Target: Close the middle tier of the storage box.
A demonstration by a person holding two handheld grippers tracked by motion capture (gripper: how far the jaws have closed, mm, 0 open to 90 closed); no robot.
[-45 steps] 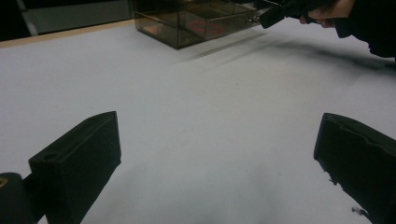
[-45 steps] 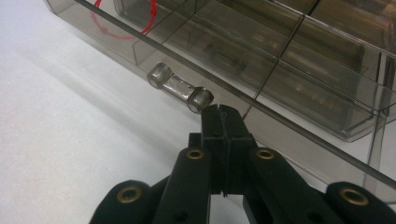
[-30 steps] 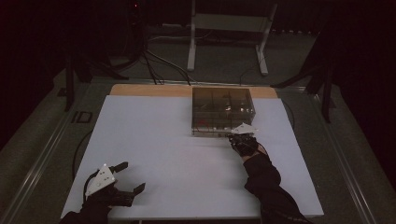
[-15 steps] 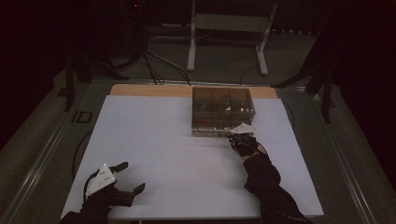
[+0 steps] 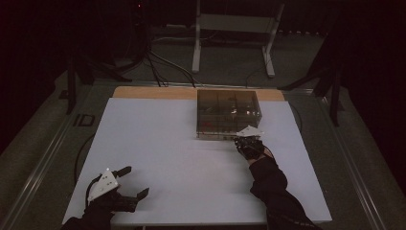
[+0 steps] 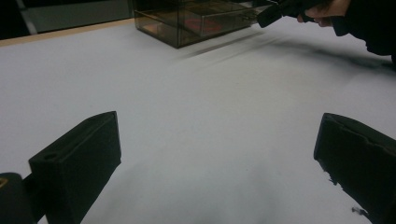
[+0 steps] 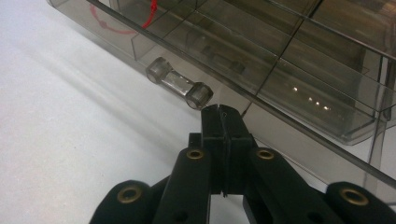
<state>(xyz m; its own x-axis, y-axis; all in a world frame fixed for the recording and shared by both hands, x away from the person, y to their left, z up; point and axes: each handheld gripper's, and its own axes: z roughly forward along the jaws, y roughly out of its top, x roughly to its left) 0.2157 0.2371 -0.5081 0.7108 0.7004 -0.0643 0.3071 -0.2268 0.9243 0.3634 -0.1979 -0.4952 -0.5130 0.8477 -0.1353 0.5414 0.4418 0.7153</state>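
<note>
Here, left to right
Left gripper [image 5: 125, 182]: one, at the near left corner of the one white table [image 5: 167, 143], jaws spread wide with nothing between them
Box [image 5: 228, 112]: one smoky clear plastic organiser box with divided compartments, at the table's far edge, right of the middle
Handle [image 7: 179, 88]: one small clear bar on the box's front wall
Right gripper [image 7: 223, 111]: one, jaws pressed together, empty, tips just beside the handle's right end; touching it or not, I cannot tell
</note>
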